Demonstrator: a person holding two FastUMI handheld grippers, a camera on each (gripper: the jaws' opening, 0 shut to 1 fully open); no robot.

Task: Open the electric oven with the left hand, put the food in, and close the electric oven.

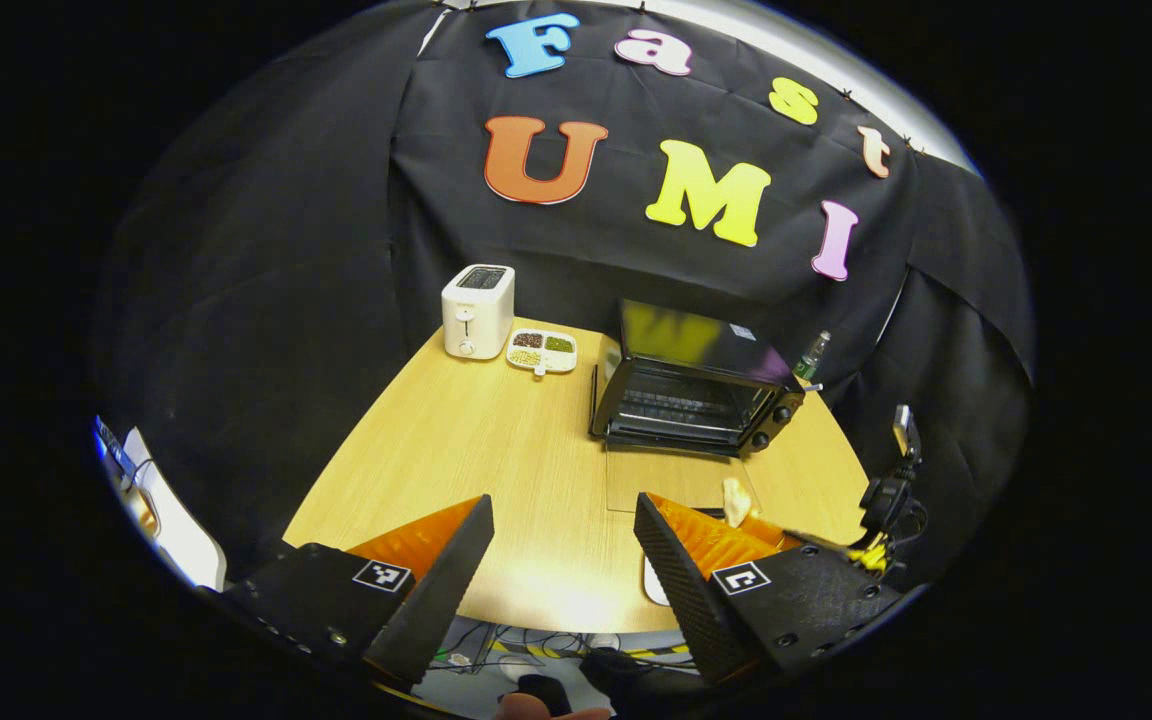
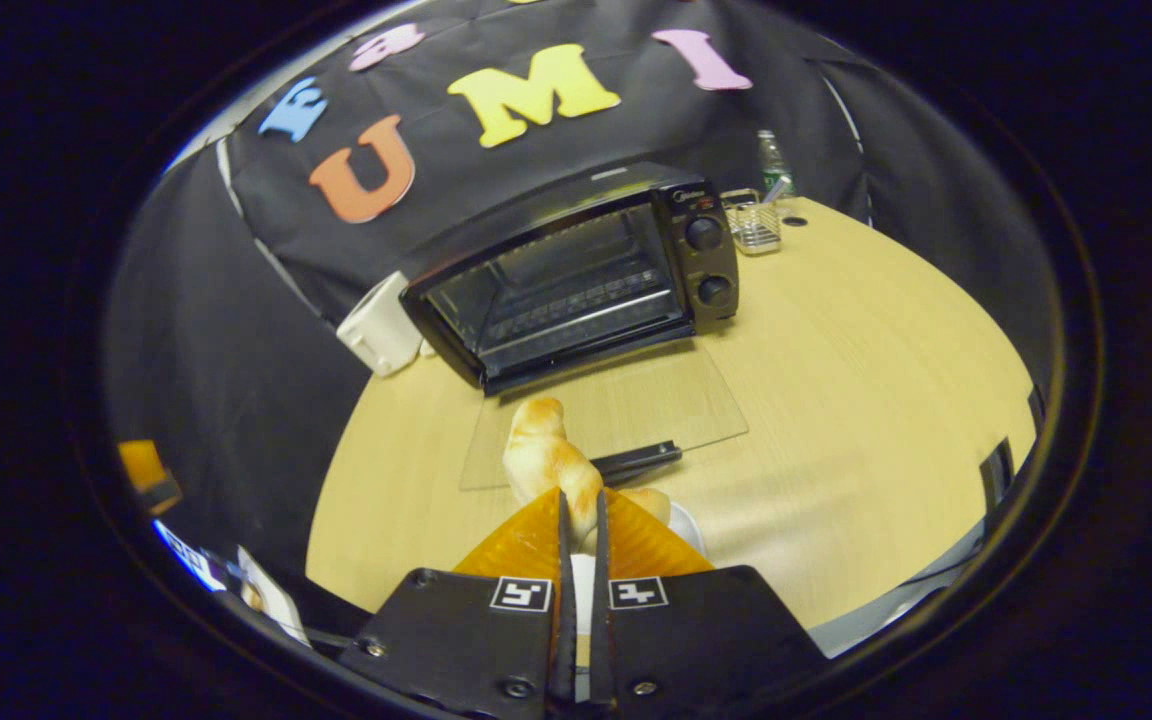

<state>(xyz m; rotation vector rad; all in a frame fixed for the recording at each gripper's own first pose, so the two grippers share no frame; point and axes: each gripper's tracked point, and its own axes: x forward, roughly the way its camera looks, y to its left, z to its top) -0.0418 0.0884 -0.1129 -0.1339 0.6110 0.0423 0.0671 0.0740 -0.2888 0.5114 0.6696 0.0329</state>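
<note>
Gripping bread point(image 2: 548, 462) — oven point(image 2: 576, 285) open

Wooden table point(image 1: 496, 450) bears oven point(image 1: 693, 385), toaster point(image 1: 477, 310), tray point(image 1: 542, 351).

We see a light wooden tabletop point(image 1: 496, 450) backed by black draped cloth walls point(image 1: 266, 280), with cables on the floor point(image 1: 496, 640) beneath.

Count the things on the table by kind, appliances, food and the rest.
Appliances: 2, toaster and electric oven
Food: 2, bread and divided dish of grains
Bottle: 1
Wire basket: 1
Total: 6
</note>
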